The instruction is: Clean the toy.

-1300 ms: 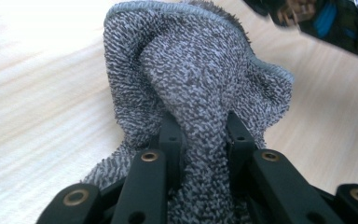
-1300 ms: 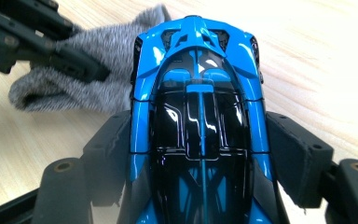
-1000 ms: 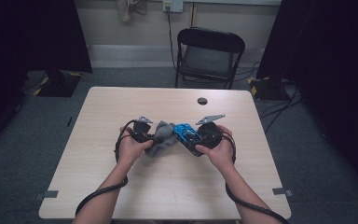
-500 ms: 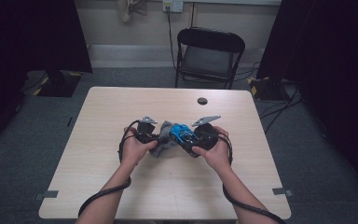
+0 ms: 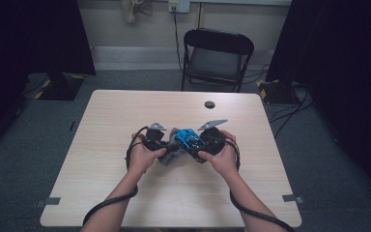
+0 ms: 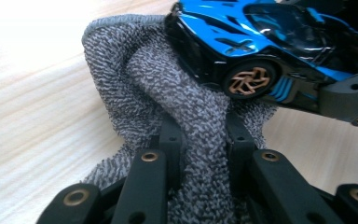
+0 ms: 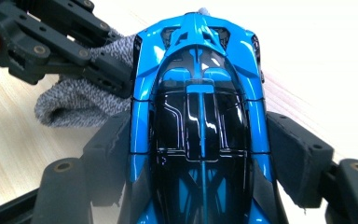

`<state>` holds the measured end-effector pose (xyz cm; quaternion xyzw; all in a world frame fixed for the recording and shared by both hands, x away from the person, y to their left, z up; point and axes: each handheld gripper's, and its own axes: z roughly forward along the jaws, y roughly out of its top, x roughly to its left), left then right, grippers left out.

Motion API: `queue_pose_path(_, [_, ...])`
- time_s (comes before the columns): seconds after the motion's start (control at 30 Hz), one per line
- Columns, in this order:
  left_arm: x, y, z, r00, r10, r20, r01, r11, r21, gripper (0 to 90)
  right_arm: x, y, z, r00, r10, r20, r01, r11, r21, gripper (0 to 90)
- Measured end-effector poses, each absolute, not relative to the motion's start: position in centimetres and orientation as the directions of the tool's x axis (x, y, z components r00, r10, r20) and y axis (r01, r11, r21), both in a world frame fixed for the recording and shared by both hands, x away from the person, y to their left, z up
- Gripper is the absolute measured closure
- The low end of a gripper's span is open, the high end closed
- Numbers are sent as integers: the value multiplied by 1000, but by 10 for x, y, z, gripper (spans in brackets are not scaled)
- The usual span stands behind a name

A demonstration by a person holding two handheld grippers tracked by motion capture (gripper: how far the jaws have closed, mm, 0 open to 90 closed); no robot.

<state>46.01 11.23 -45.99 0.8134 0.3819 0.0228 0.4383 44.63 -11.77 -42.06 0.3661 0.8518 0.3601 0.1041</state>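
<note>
A light wooden table carries a small round black object near its far edge.

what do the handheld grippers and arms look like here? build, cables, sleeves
Both the left gripper and right gripper are matte black with linked two-bar jaws and brass-coloured pivot rivets. Each carries a grey three-cornered plate on top and trails a thick black cable. Forearms are bare, no sleeves or gloves.

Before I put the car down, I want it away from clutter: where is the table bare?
The table is bare along its left edge and its right edge, and along the near edge between the forearms. Crowded: the centre, with cloth, car and both grippers. A small dark disc sits near the far edge.
</note>
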Motion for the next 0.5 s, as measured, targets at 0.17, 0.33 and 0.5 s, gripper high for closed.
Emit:
queue_pose_path(0.17, [459,107,-461,718,629,-299,594,-330,734,742,447,-118,-421,-710,699,87,552,475,685,285])
queue_pose_path(0.33, [456,100,-462,733,613,-295,587,-349,731,743,447,-118,-421,-704,706,82,554,473,685,285])
queue_pose_path(0.5, [452,93,-461,748,603,-278,571,-371,732,743,449,-117,-421,-699,710,80,560,474,680,285])
